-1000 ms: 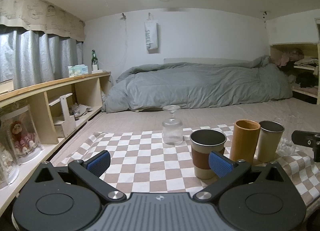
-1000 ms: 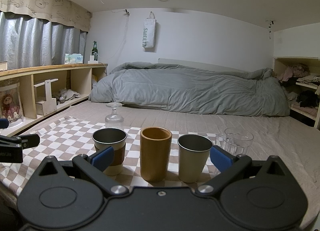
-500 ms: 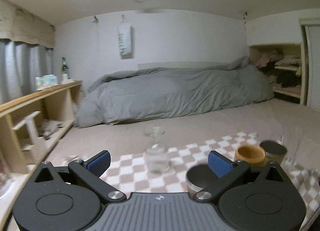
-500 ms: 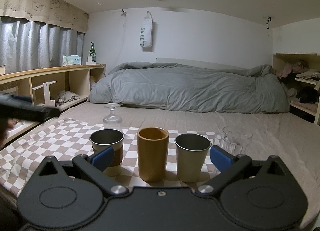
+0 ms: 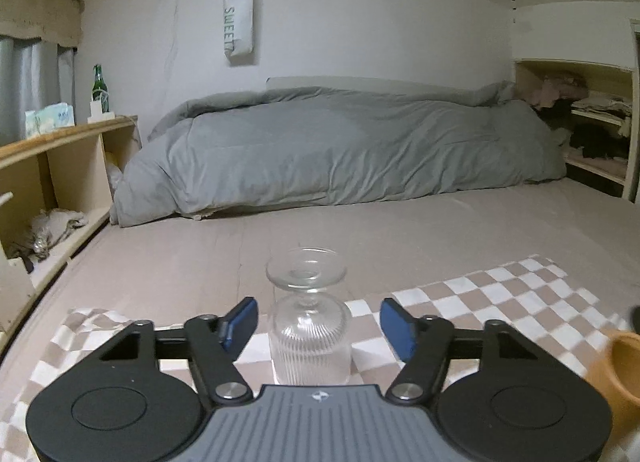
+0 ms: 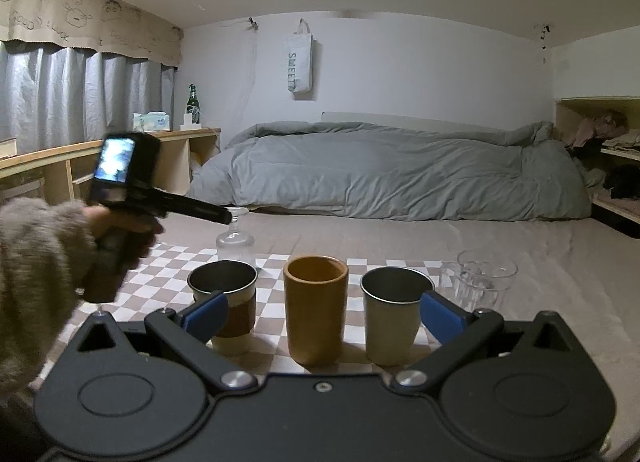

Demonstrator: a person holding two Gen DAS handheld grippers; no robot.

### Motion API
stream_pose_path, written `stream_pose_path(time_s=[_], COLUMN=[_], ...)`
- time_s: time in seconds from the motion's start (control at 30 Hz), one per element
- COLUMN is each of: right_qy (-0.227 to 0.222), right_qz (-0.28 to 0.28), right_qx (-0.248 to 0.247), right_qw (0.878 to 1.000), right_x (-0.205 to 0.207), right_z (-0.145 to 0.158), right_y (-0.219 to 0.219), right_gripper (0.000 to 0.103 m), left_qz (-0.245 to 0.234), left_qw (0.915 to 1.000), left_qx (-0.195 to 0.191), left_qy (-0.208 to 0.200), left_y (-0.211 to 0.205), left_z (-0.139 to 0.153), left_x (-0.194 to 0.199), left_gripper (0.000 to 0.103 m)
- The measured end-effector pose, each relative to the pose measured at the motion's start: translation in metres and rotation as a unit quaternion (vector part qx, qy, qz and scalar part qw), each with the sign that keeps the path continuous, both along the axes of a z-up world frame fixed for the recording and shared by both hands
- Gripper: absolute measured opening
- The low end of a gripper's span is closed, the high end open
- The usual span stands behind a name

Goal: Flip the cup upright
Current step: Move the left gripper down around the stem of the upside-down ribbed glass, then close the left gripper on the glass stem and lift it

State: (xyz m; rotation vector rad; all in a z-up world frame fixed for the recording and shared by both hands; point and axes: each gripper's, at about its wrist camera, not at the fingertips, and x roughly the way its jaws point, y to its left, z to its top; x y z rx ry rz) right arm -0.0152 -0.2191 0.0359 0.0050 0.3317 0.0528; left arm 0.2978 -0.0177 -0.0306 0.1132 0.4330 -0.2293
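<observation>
A clear ribbed stemmed glass [image 5: 309, 332] stands upside down on the checkered cloth [image 5: 500, 302], foot up. My left gripper [image 5: 318, 328] is open, its blue pads on either side of the glass bowl without touching it. In the right wrist view the same glass [image 6: 235, 240] stands behind the cups, with the left gripper [image 6: 224, 217] held by a hand reaching over it. My right gripper [image 6: 325, 312] is open and empty, in front of a row of upright cups.
Upright on the cloth: a steel cup with brown sleeve [image 6: 224, 302], an orange-brown cup [image 6: 316, 318], a steel cup [image 6: 394, 316] and a clear tumbler [image 6: 482, 280]. A grey duvet [image 6: 392, 173] lies behind. Wooden shelves [image 5: 60, 165] run along the left.
My left gripper has moved forward and lower to the upside-down glass, which now sits between its open fingers. My right gripper has barely moved.
</observation>
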Motion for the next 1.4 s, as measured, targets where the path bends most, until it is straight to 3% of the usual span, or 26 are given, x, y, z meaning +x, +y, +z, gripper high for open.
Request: stream_pose_path(time_s=[0.3,0.37,0.4,0.47,0.53,0.63,0.83,0.9,0.97,1.23,1.4], right_qy=[0.019,0.021,0.022,0.024,0.026,0.025,0.019,0.020,0.023,0.027,0.031], right_qz=[0.004,0.004,0.004,0.004,0.003,0.001,0.003,0.005,0.003,0.002,-0.002], right_qx=[0.011,0.013,0.012,0.009,0.006,0.007,0.009,0.003,-0.001,0.009,0.012], right_qw=[1.000,1.000,1.000,1.000,1.000,1.000,1.000,1.000,1.000,1.000,0.999], right_x=[0.010,0.011,0.011,0.012,0.012,0.011,0.010,0.010,0.011,0.011,0.013], right_z=[-0.001,-0.001,-0.002,-0.003,-0.003,-0.002,0.000,-0.002,-0.004,-0.002,-0.003], right_y=[-0.003,-0.002,-0.002,-0.001,0.000,-0.001,0.000,0.002,0.003,-0.003,-0.009], right_gripper=[0.103,0.103,0.103,0.103,0.103,0.103,0.103,0.103,0.103,0.103,0.103], left_qz=[0.014,0.018,0.022,0.022,0.017,0.002,-0.002,-0.012,-0.013,-0.004,0.022], left_qw=[0.9994,0.9993,0.9992,0.9995,0.9996,1.0000,0.9998,0.9994,0.9997,0.9994,0.9997], left_qx=[0.007,0.010,0.010,-0.005,-0.011,-0.002,-0.016,-0.017,-0.005,0.033,0.004], left_qy=[0.031,0.031,0.032,0.021,0.018,0.007,0.015,0.028,0.021,0.006,-0.008], left_y=[-0.008,-0.010,-0.010,-0.007,-0.002,0.005,0.026,0.027,0.022,-0.013,-0.014], left_z=[-0.020,-0.024,-0.025,-0.023,-0.019,-0.015,-0.005,-0.004,-0.005,-0.025,-0.035], left_x=[0.052,0.058,0.061,0.058,0.053,0.040,0.022,0.024,0.026,0.058,0.072], left_gripper=[0.065,0.047,0.044,0.021,0.016,0.000,0.001,0.011,0.041,0.042,0.041])
